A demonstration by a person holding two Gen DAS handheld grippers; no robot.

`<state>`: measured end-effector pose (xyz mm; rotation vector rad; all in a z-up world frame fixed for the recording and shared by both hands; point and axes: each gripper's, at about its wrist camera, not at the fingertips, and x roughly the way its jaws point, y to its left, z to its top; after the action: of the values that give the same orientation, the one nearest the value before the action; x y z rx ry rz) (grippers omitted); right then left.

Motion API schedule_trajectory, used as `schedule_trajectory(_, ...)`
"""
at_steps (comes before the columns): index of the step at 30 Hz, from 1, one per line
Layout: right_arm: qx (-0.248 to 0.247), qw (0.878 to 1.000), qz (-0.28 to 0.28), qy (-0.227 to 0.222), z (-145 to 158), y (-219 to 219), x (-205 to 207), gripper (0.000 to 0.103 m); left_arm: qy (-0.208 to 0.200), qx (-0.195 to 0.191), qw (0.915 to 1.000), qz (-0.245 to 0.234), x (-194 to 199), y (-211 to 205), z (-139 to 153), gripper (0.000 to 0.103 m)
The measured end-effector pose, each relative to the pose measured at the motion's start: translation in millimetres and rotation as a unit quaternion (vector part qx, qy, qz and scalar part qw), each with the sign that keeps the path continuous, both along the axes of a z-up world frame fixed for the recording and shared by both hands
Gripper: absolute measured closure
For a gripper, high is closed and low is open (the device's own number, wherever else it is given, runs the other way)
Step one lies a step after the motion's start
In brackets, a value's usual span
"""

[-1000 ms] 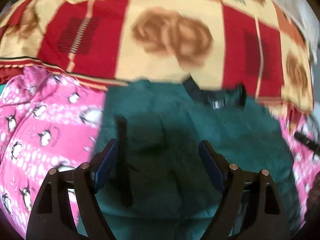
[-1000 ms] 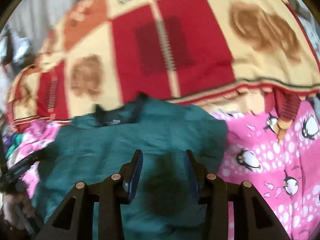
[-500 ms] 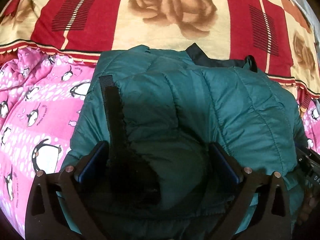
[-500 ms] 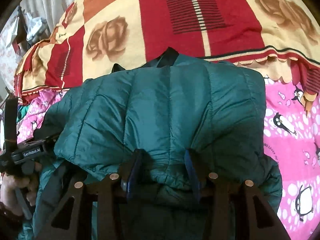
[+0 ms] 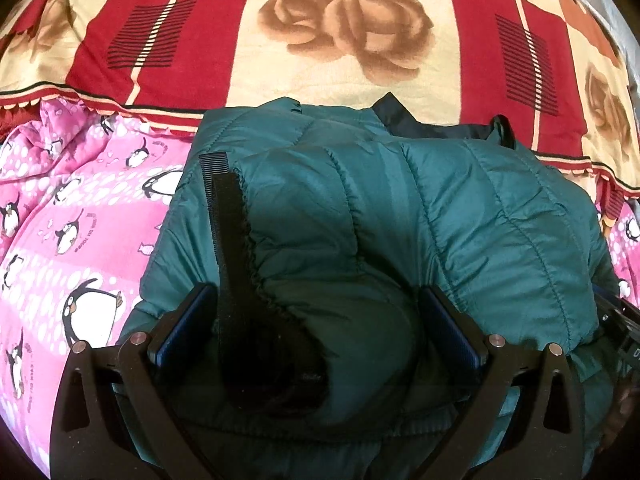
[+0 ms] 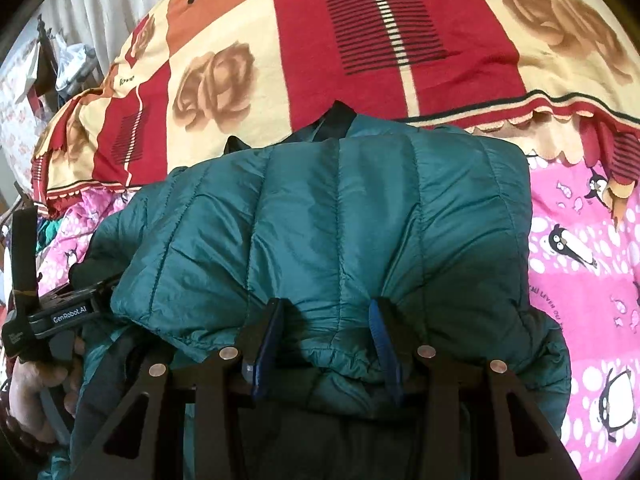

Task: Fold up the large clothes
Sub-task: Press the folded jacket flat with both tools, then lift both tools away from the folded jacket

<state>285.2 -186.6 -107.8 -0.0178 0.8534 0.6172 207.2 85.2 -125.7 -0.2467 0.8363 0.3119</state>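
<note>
A teal quilted puffer jacket [image 5: 460, 208] lies folded over on the bed, dark collar toward the far side; it also fills the right wrist view [image 6: 340, 216]. A black zipper strip [image 5: 228, 232] runs along its left edge. My left gripper [image 5: 316, 320] stands wide apart with a thick bunch of jacket between its jaws. My right gripper [image 6: 324, 332] is narrower and pinches a fold of the jacket's near edge. The left gripper's body and the hand holding it [image 6: 48, 320] show at the left of the right wrist view.
A red and cream rose-patterned blanket [image 5: 248, 52] covers the far side of the bed. A pink penguin-print sheet [image 5: 60, 220] lies under and beside the jacket, also at the right in the right wrist view [image 6: 588, 280]. Clutter and a curtain [image 6: 64, 60] stand far left.
Both grippers have come down and forward onto the jacket, which now fills the views close up. The jacket's near part has been brought over toward the collar.
</note>
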Motion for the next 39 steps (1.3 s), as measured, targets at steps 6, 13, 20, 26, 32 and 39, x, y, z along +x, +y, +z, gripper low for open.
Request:
schedule_trajectory(6,-0.001,1.000,0.000,0.001,-1,1,0,0.060,-0.002,-0.004,1.0000,0.000,0,0,0,0.001)
schedule_trajectory(13,-0.018,1.000,0.000,0.021,7,1,4,0.060,0.015,-0.020,0.9997,-0.007,4,3,1,0.001)
schedule_trajectory(20,-0.019,1.000,-0.003,0.006,80,-56,-33,0.060,0.001,-0.033,0.9985,-0.043,-49,31,54,0.001)
schedule_trajectory(26,-0.048,0.999,-0.021,0.003,69,-125,-100,0.059,-0.009,0.082,0.9965,0.012,-148,40,69,0.001)
schedule_trajectory(32,-0.054,0.998,-0.038,-0.025,54,-151,-176,0.059,-0.044,0.124,0.9884,0.076,-230,2,101,0.001)
schedule_trajectory(39,-0.051,0.996,-0.059,-0.049,49,-160,-224,0.059,-0.054,0.099,0.9902,0.082,-256,-14,100,0.001)
